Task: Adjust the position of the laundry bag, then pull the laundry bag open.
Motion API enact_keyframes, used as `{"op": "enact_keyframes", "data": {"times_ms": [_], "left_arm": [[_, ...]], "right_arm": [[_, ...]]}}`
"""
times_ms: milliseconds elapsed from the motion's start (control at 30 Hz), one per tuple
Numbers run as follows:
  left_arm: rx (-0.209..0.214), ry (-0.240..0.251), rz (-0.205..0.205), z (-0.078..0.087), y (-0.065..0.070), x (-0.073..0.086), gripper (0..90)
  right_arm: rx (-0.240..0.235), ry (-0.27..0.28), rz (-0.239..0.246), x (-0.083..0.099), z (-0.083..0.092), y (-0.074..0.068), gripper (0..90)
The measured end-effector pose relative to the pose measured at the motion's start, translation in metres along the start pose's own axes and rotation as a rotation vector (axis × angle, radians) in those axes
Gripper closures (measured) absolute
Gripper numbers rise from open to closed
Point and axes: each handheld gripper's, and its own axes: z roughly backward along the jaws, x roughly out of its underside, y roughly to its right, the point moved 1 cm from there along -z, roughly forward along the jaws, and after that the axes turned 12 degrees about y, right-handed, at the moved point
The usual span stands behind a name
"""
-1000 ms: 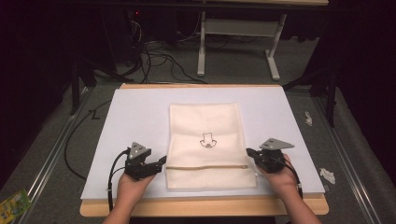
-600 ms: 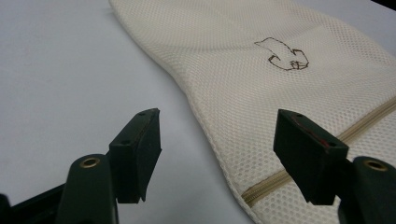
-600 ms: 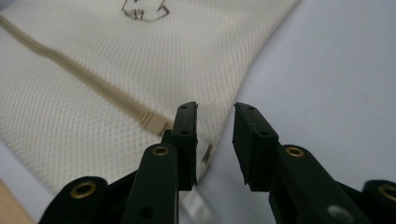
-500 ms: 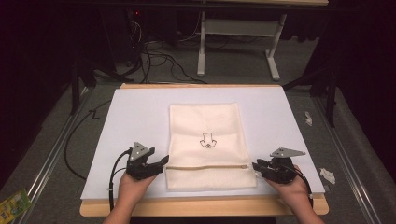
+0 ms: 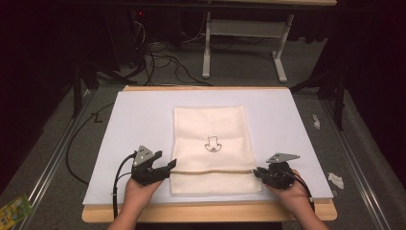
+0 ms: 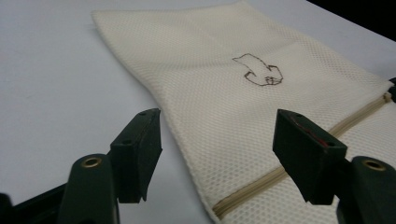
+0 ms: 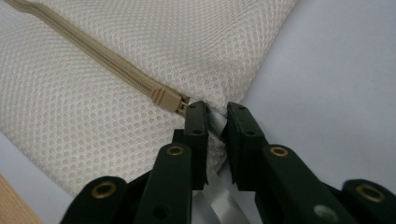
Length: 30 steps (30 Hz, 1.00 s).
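A cream mesh zip bag (image 5: 210,129) lies flat on the white sheet, with a small dark arrow mark (image 5: 211,144) at its middle. Its beige zipper (image 5: 210,171) runs across near the front edge. My left gripper (image 5: 168,168) is open at the zipper's left end; in the left gripper view its jaws (image 6: 217,135) straddle the bag's edge (image 6: 187,154) without touching it. My right gripper (image 5: 257,172) is at the zipper's right end. In the right gripper view it (image 7: 215,112) is shut on the silvery pull beside the beige slider (image 7: 163,99).
The white sheet (image 5: 297,120) covers a wooden table (image 5: 206,212). On the floor are cables (image 5: 158,57), a white table frame (image 5: 239,43), paper scraps (image 5: 335,179) at the right and a green packet (image 5: 12,211) at the left.
My right gripper dropped toward the table's front edge, then slid in onto the zipper's right end. The left gripper has hardly moved.
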Motion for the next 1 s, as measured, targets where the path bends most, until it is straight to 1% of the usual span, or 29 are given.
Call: {"op": "enact_keyframes", "data": {"times_ms": [100,167,200,233,267,333,367,400,433,500,567,600,633,700,800,833,867,900,933,967,1000], "left_arm": [[0.022,0.008,-0.003,-0.002,0.008,-0.004,33.9],[0.035,0.019,0.001,-0.003,0.012,-0.006,34.7],[0.041,0.019,0.003,-0.004,0.014,-0.006,34.8],[0.048,0.014,-0.007,-0.006,0.017,-0.007,34.8],[0.048,0.011,-0.017,-0.008,0.019,-0.007,34.7],[0.032,0.007,-0.062,-0.012,0.023,-0.006,35.3],[0.034,-0.005,-0.067,-0.014,0.024,-0.006,35.3],[0.036,-0.011,-0.061,-0.016,0.025,-0.006,35.1],[0.048,-0.016,-0.043,-0.018,0.027,-0.006,35.2],[0.060,-0.016,-0.043,-0.021,0.031,-0.005,36.4],[0.075,-0.029,-0.049,-0.026,0.037,-0.004,37.7],[0.083,-0.032,-0.049,-0.028,0.039,-0.004,38.5],[0.107,-0.043,-0.048,-0.033,0.043,-0.002,39.7],[0.117,-0.064,-0.057,-0.039,0.050,0.000,40.5],[0.167,-0.086,-0.061,-0.049,0.066,0.004,42.0],[0.200,-0.099,-0.065,-0.054,0.074,0.005,43.1],[0.222,-0.105,-0.069,-0.056,0.079,0.005,45.7],[0.256,-0.107,-0.072,-0.060,0.087,0.006,47.1],[0.278,-0.111,-0.065,-0.063,0.092,0.006,48.9],[0.278,-0.111,-0.065,-0.063,0.092,0.006,50.4],[0.312,-0.114,-0.039,-0.069,0.103,0.006,51.5]], "right_arm": [[-0.009,0.002,-0.007,-0.002,0.001,0.001,83.5],[-0.008,0.011,-0.013,-0.002,0.003,0.000,83.8],[-0.008,0.019,-0.008,-0.003,0.004,0.000,84.0],[-0.006,0.021,-0.009,-0.003,0.005,-0.001,84.0],[-0.009,0.028,0.001,-0.004,0.005,-0.002,84.0],[-0.016,0.036,0.005,-0.005,0.006,-0.002,84.0],[-0.020,0.045,0.005,-0.005,0.007,-0.002,84.0],[-0.022,0.048,0.006,-0.005,0.008,-0.003,84.0],[-0.023,0.051,0.017,-0.005,0.008,-0.003,84.0],[-0.022,0.064,0.020,-0.007,0.010,-0.003,84.1],[-0.021,0.079,0.020,-0.010,0.012,-0.003,84.2],[-0.018,0.081,0.029,-0.011,0.013,-0.003,84.2],[-0.015,0.083,0.033,-0.011,0.013,-0.004,84.2],[-0.009,0.091,0.042,-0.011,0.014,-0.003,84.3],[-0.007,0.089,0.055,-0.011,0.014,-0.003,84.3],[-0.006,0.088,0.059,-0.012,0.014,-0.004,84.3],[-0.007,0.091,0.068,-0.012,0.014,-0.004,84.4],[-0.007,0.094,0.074,-0.013,0.014,-0.003,84.3],[-0.008,0.096,0.077,-0.013,0.014,-0.003,84.3],[-0.010,0.098,0.078,-0.012,0.015,-0.003,84.3],[-0.014,0.103,0.077,-0.012,0.014,-0.002,84.3]]}}
